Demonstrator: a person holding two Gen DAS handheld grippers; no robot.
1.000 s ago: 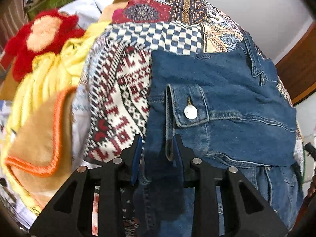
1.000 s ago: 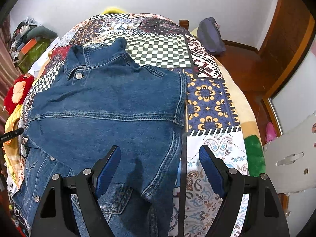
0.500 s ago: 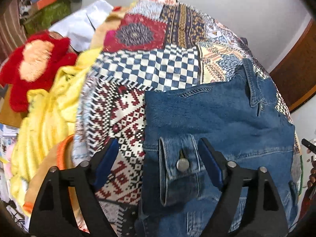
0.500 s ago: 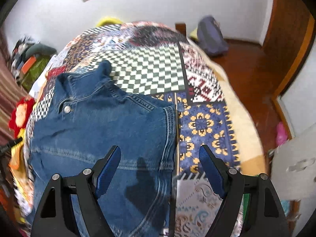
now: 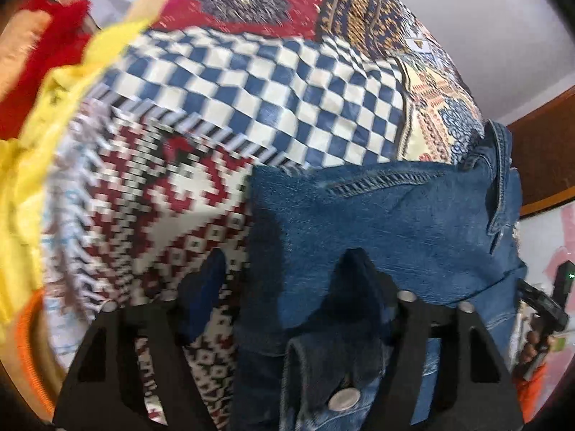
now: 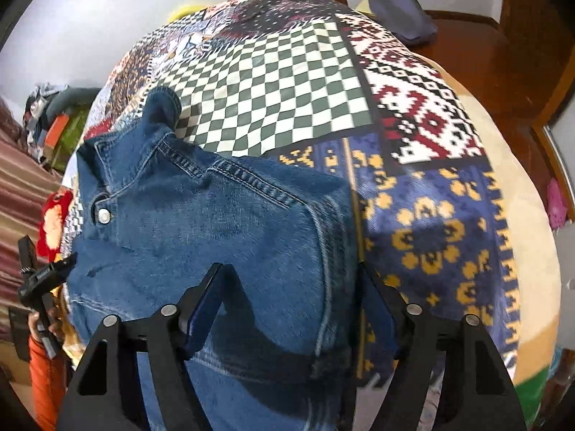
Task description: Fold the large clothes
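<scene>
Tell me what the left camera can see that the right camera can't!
Only the left wrist view shows the blue-and-white checkered patch, the yellow cloth and the buttoned cuff lying between the open left gripper. Only the right wrist view shows the green-and-white checkered patch, the jacket collar with its button, the grey bag on the wooden floor, and the open right gripper. Both show the denim jacket on the patchwork bedspread.
</scene>
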